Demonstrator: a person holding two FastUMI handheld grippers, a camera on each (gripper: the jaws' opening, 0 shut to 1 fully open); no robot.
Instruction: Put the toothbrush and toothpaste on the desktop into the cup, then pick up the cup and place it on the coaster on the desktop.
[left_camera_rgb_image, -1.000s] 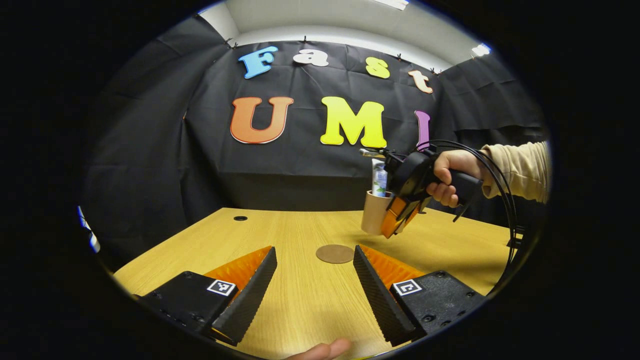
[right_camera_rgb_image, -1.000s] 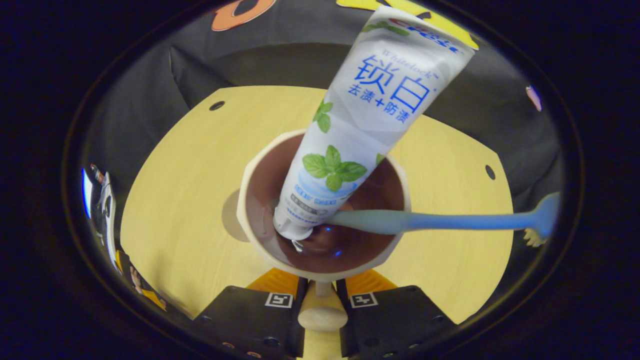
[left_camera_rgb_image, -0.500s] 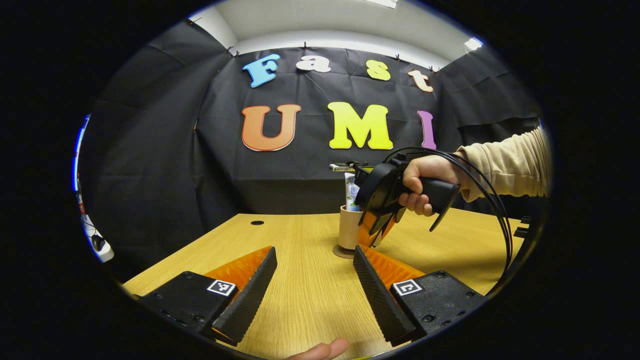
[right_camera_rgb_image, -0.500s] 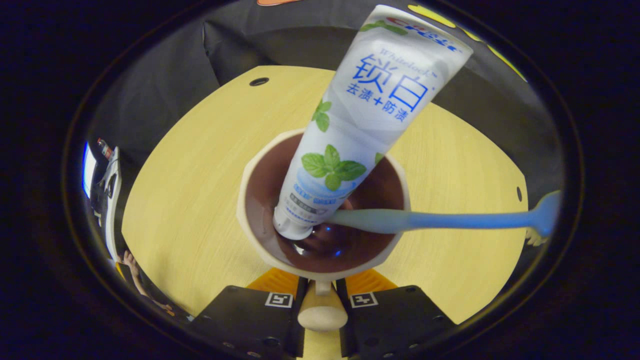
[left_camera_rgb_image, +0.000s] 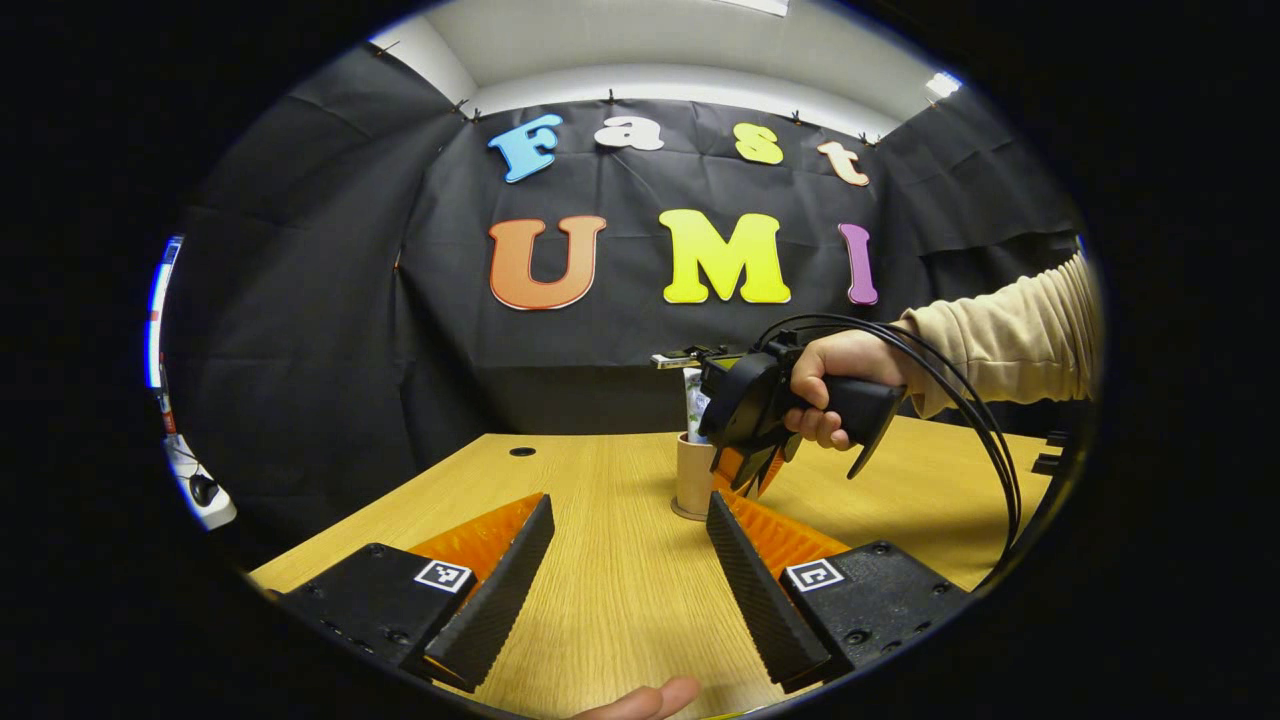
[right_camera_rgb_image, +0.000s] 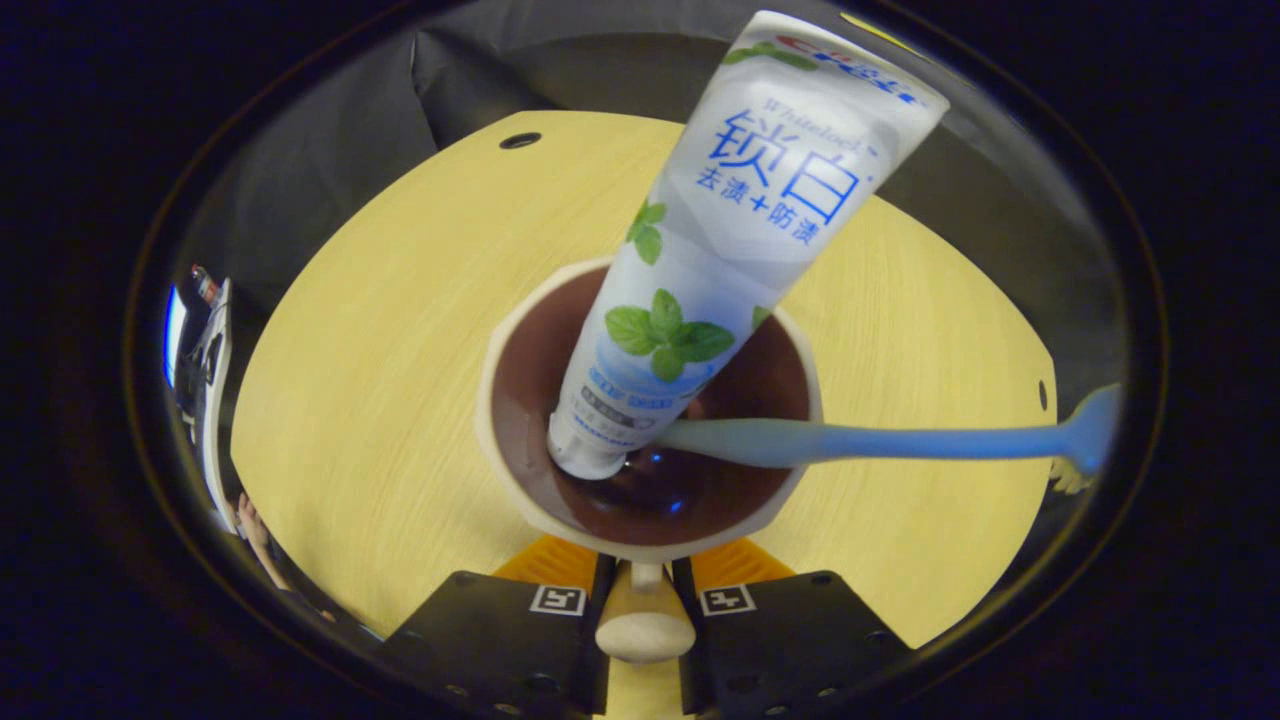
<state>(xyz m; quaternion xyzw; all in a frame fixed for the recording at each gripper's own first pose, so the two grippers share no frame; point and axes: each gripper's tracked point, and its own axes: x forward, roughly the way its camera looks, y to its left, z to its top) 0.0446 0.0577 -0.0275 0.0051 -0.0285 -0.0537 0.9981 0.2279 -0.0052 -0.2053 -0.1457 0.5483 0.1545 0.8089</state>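
Cup (right_camera_rgb_image: 648, 400) sits at the centre of the right gripper view, seen from above, its pale rim ringing a dark brown inside. The right tool (right_camera_rgb_image: 645, 600) is closed on the cup's pale handle (right_camera_rgb_image: 645, 628), which sticks out between the two black finger blocks at 6 o'clock, both fingers pressing on it. Inside the cup stands the toothpaste (right_camera_rgb_image: 740, 240), cap end down on the cup's bottom, its tube leaning up toward 1 o'clock. The blue toothbrush (right_camera_rgb_image: 900, 440) lies with one end in the cup beside the cap and reaches across the rim out to 3 o'clock. The wooden table (right_camera_rgb_image: 380, 330) spreads around the cup on all sides.

In the left gripper view the left tool (left_camera_rgb_image: 630, 570) stands open over the table (left_camera_rgb_image: 620, 600), its two ridged black fingers wide apart at 6 o'clock with nothing between them. Beyond them, slightly toward 1 o'clock from the view's centre, the cup (left_camera_rgb_image: 694, 474) rests upright on the brown coaster (left_camera_rgb_image: 682, 514), whose edge shows at the cup's foot. The toothpaste (left_camera_rgb_image: 694, 400) rises from the cup's mouth. The right tool (left_camera_rgb_image: 750, 470) is against the cup's right side, held by a hand (left_camera_rgb_image: 840, 380) in a beige sleeve (left_camera_rgb_image: 1010, 340) coming in from 3 o'clock, with black cables (left_camera_rgb_image: 990, 440) looping down from the handle.
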